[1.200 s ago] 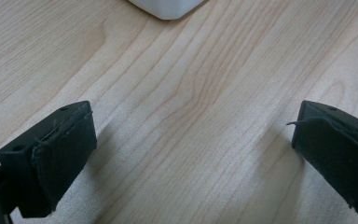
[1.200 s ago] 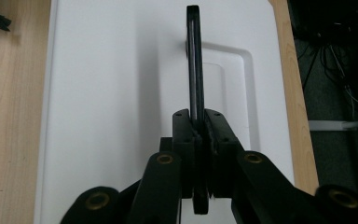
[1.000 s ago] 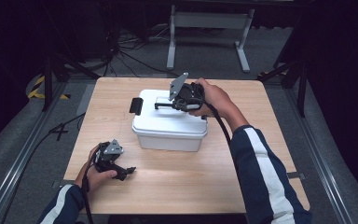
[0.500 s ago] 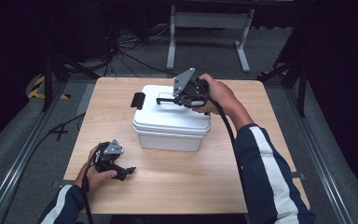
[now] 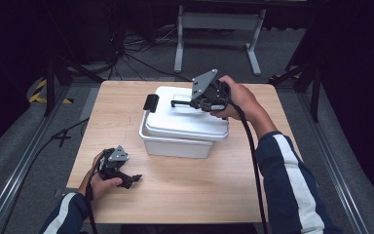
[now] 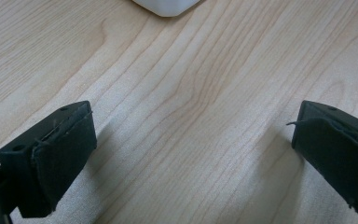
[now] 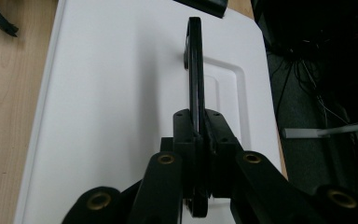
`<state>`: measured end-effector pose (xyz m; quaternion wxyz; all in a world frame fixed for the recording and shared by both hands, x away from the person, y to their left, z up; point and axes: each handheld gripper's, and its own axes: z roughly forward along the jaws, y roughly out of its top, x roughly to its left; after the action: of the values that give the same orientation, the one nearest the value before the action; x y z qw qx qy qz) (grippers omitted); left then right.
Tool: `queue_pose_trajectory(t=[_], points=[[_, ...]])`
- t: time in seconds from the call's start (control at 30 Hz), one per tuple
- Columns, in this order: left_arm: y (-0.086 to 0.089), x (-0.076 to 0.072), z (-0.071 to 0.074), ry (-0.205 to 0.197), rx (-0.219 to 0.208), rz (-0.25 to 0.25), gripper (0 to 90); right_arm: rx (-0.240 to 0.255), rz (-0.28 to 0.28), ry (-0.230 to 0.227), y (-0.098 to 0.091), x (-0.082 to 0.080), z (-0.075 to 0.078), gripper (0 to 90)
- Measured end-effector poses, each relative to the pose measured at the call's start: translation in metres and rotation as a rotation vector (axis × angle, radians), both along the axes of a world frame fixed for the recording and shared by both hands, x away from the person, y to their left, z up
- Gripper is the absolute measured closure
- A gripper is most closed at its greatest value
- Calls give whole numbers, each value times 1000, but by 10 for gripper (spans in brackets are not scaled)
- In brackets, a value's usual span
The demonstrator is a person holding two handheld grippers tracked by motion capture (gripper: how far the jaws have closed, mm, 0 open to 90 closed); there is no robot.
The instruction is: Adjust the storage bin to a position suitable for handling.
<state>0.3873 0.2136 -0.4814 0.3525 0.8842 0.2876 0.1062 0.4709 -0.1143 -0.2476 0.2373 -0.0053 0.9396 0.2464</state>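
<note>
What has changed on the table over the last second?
The right gripper, shut on the black handle, has risen, swinging the handle upright, and the lid now sits tilted on the white box. The left gripper stayed open on the table.

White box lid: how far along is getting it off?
Done: right gripper is shut on the black handle and the lid sits tilted on the white box. In hand: lifting it. Left: lid not clear of the box; left gripper open, resting on the table.
</note>
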Motion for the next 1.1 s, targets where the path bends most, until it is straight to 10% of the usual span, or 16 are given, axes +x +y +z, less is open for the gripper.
queue_pose_trajectory(t=[1.1], points=[[0, 0, -1, -5, -6, 3, 3, 88, -174, -43, -137, -26, 11, 852]])
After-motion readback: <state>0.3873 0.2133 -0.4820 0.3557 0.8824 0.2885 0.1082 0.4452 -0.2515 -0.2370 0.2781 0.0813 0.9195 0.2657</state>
